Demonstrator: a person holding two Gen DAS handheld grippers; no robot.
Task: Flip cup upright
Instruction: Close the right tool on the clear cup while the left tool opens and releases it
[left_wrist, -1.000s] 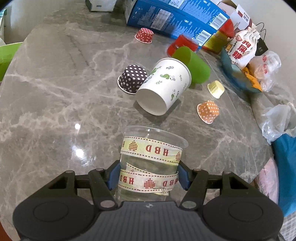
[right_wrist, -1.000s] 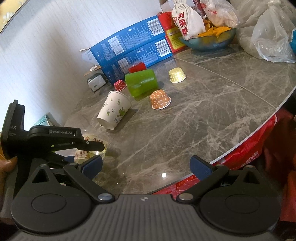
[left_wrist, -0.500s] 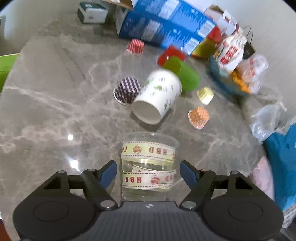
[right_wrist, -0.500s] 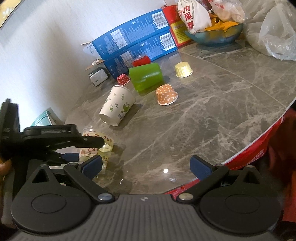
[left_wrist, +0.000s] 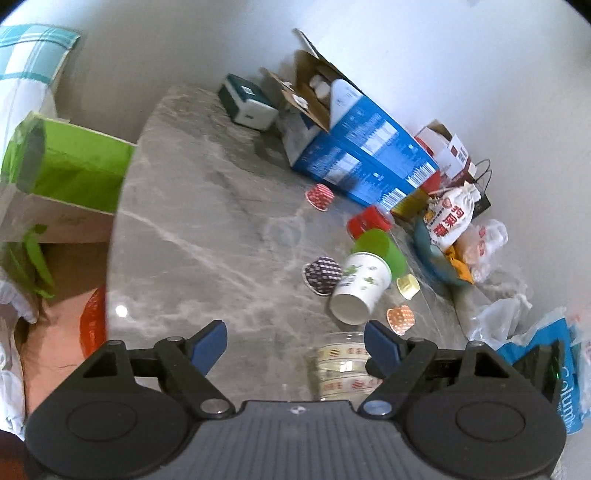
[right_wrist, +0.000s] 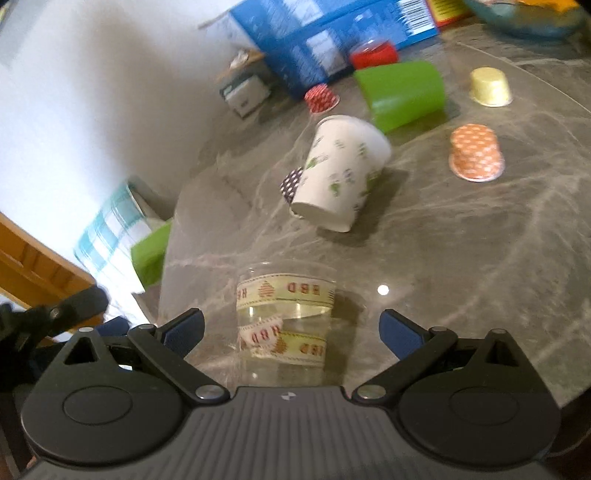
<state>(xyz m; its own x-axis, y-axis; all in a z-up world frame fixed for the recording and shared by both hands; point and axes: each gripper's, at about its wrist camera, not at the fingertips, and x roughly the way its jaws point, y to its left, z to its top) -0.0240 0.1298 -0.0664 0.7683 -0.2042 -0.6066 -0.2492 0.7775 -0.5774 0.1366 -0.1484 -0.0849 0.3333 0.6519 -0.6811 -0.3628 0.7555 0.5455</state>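
A clear plastic cup (right_wrist: 286, 314) with HBD ribbon bands stands upright on the grey marble table (right_wrist: 461, 266). My right gripper (right_wrist: 291, 328) is open, its fingers on either side of the cup without touching it. My left gripper (left_wrist: 295, 341) is open and empty, pulled back to the left; the clear cup (left_wrist: 341, 363) shows beside its right finger. A white paper cup (right_wrist: 338, 173) with green leaves lies on its side beyond, also in the left wrist view (left_wrist: 360, 288). A green cup (right_wrist: 402, 92) lies on its side behind it.
Small cupcake cups sit upside down: orange (right_wrist: 476, 153), yellow (right_wrist: 489, 86), red (right_wrist: 320, 98), dark dotted (left_wrist: 323, 273). Blue boxes (left_wrist: 362, 162), a red cup (right_wrist: 373, 53), a bowl with snack bags (left_wrist: 450, 229) line the back. The table's left edge (left_wrist: 114, 236) is near.
My left gripper opened, let go of the clear cup and drew back to the left. My right gripper swung left and now has the clear cup between its open fingers.
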